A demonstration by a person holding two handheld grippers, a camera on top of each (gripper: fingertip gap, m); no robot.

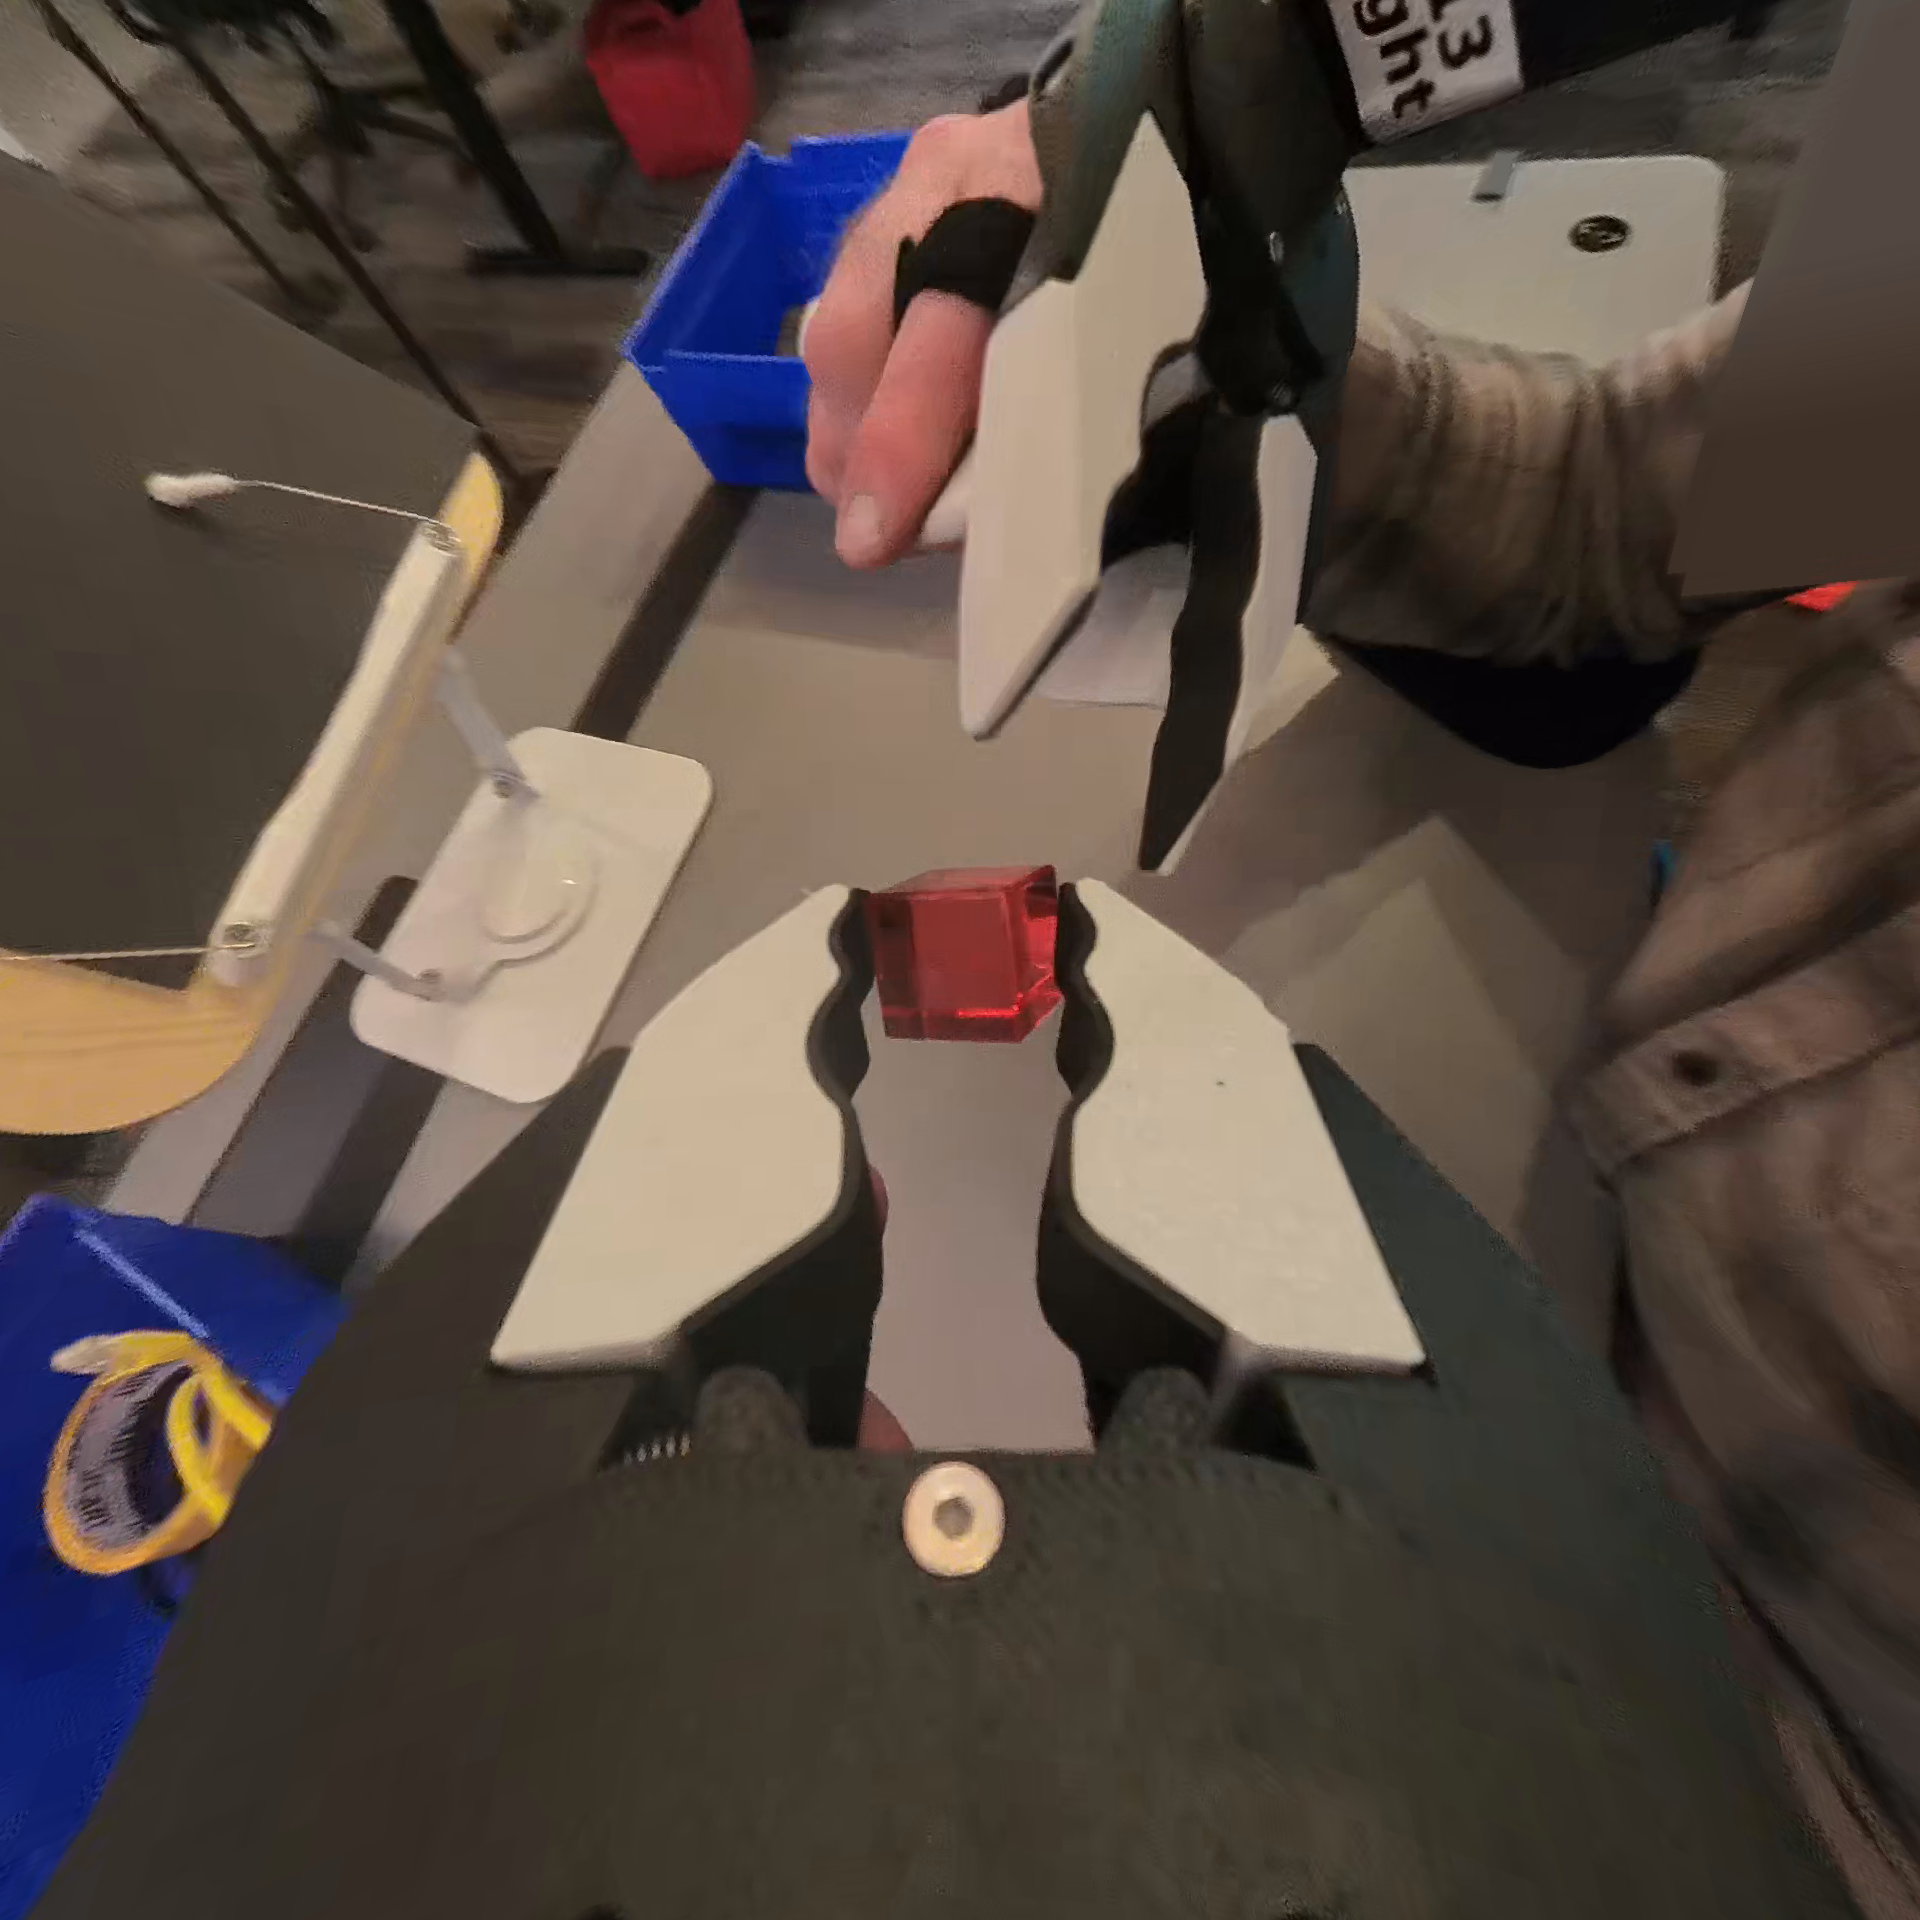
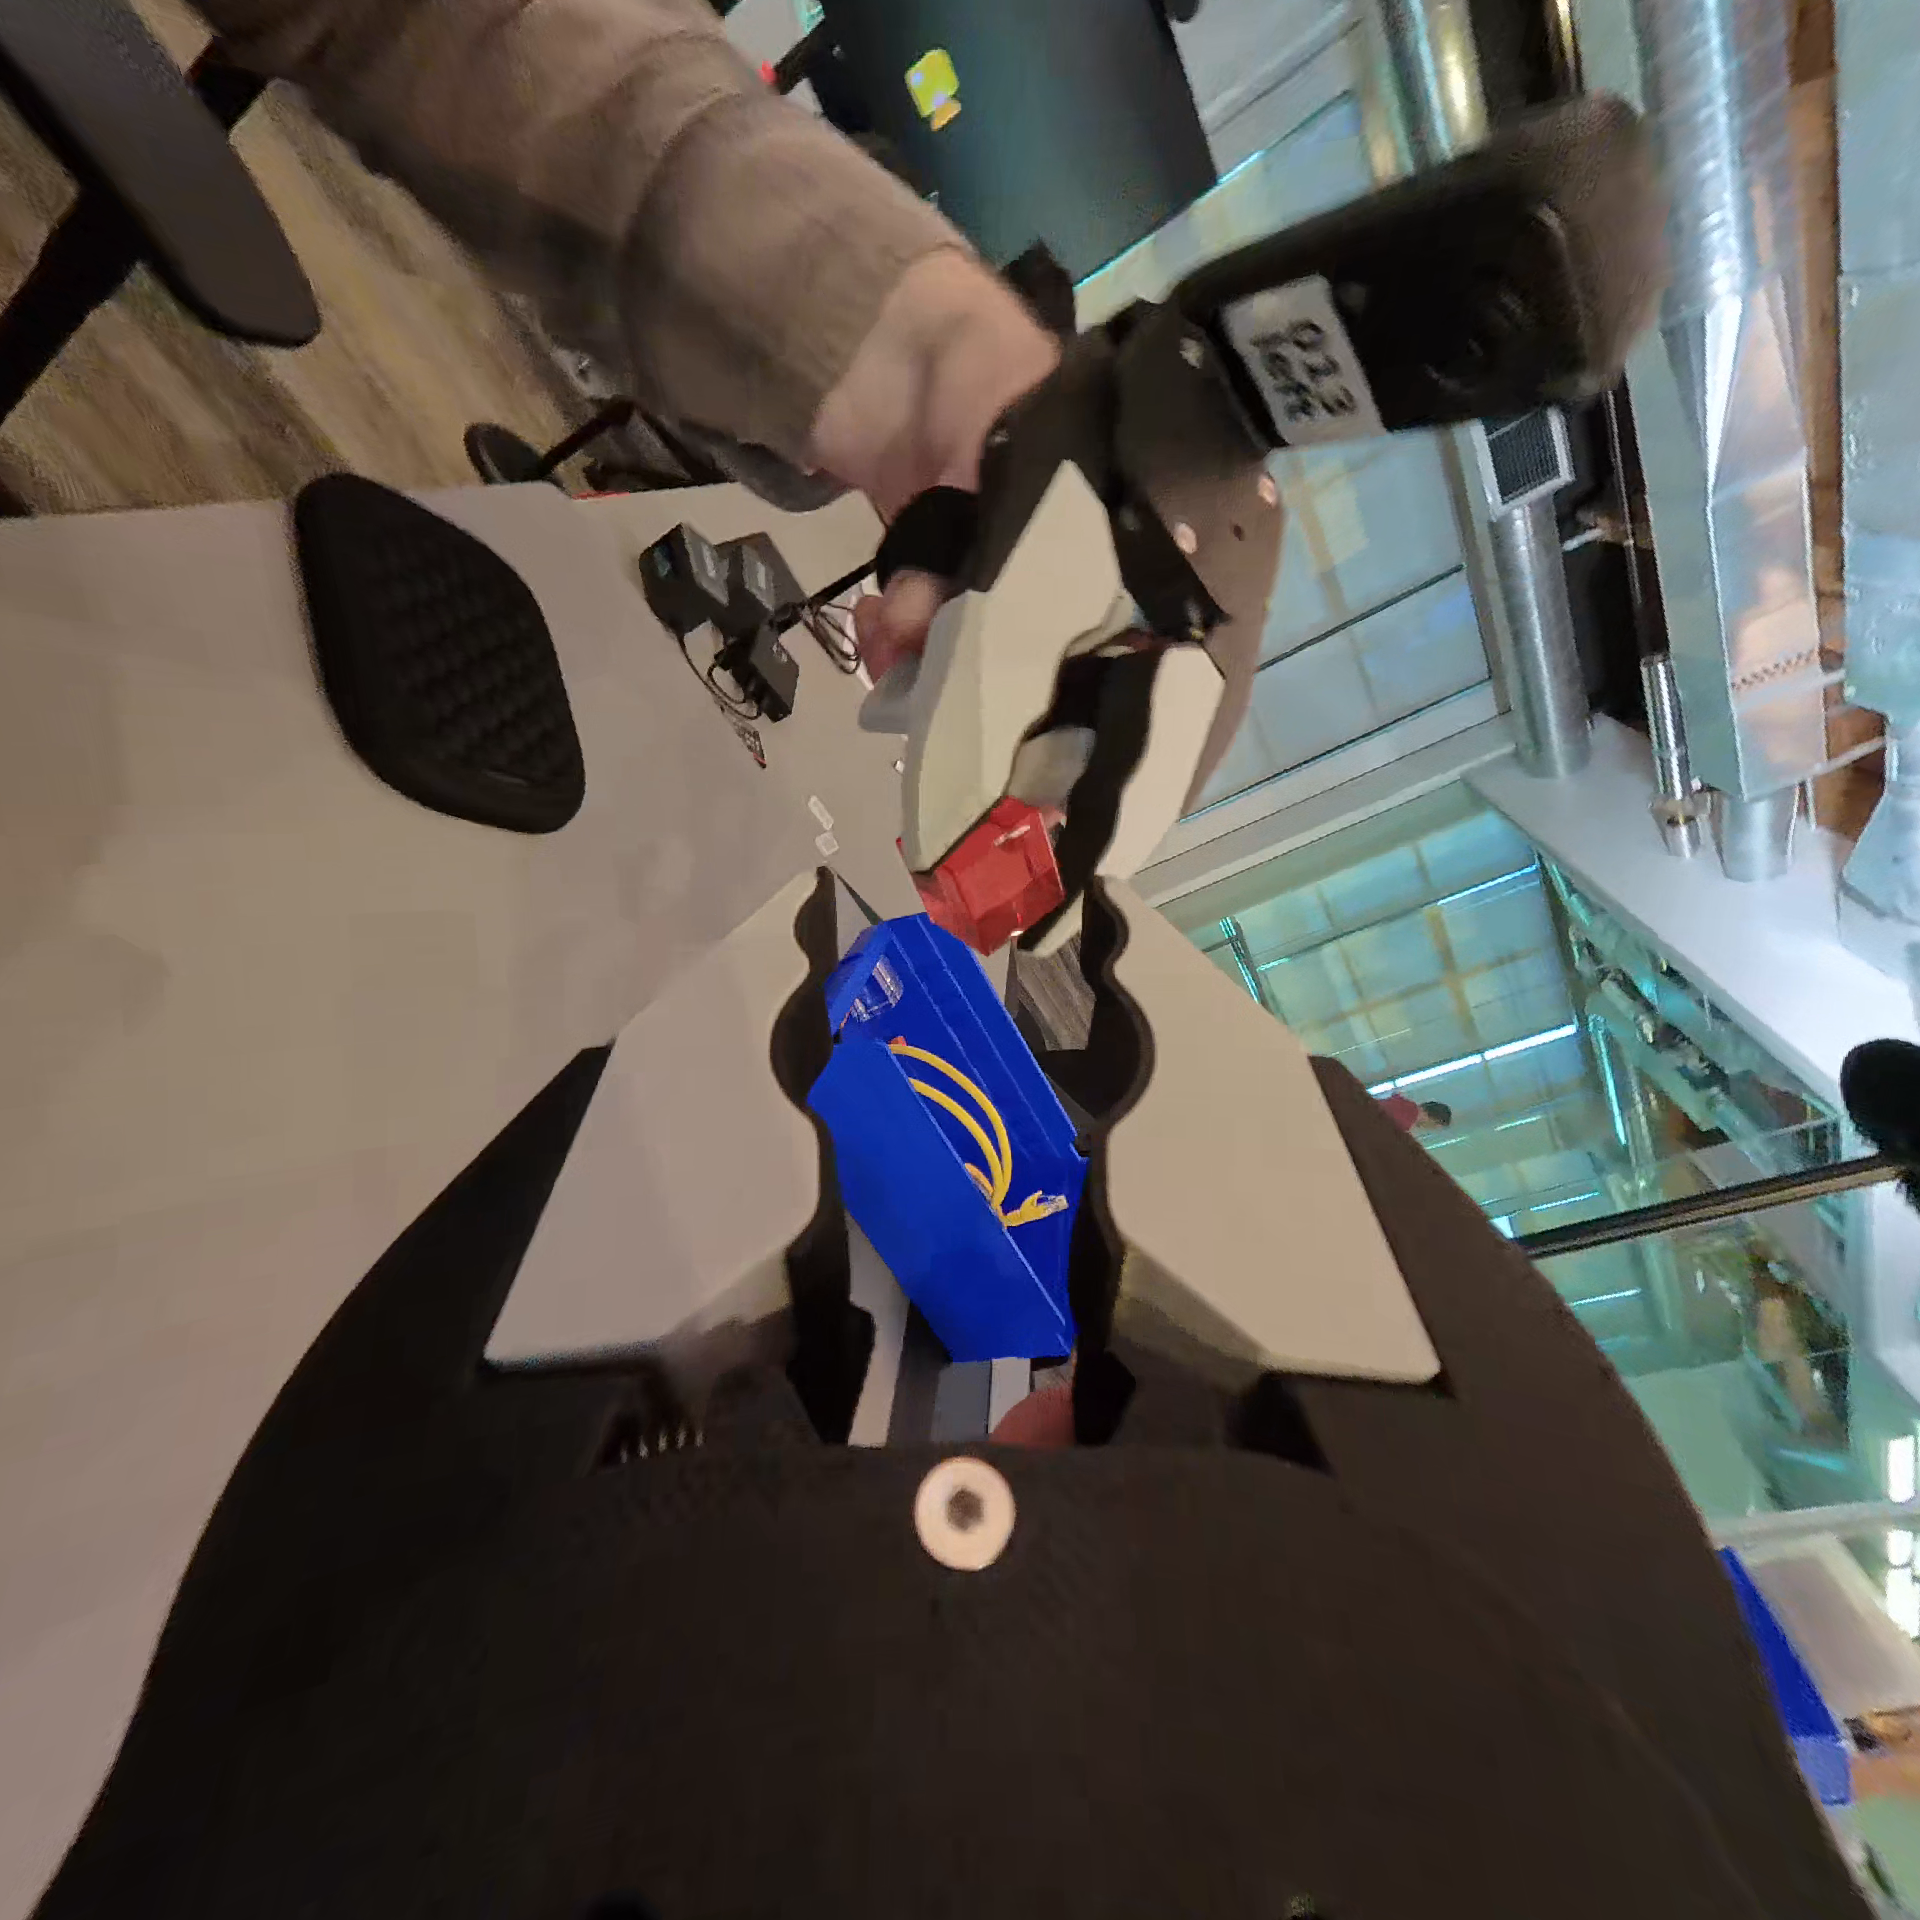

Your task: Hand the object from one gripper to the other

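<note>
1. Red and translucent, the cube [image 1: 964,951] is the landmark in the left wrist view: the left hand-held gripper [image 1: 964,940] has its two fingers closed on the cube's opposite sides, holding it at the fingertips, clear above the desk [image 1: 831,727].
2. Up and to the right of the cube hangs the right hand-held gripper [image 1: 1070,784], tips pointing down at it, spread apart and empty, near but not touching.
3. Left of the cube stands a white stand [image 1: 540,914]; a blue bin [image 1: 738,322] lies beyond it.
4. In the right wrist view the cube [image 2: 992,883] sits just past the right hand-held gripper's [image 2: 961,899] parted, empty tips, pinched in the left hand-held gripper [image 2: 997,894] reaching in from above.
5. Below the cube, between the right fingers, shows another blue bin [image 2: 935,1195] with a yellow cable [image 2: 977,1132].
6. Risk, as I judge it: the cube is held only at the tips, so a nudge from the incoming fingers, or release before the right one closes, could drop it. The smooth faces may slip.
</note>
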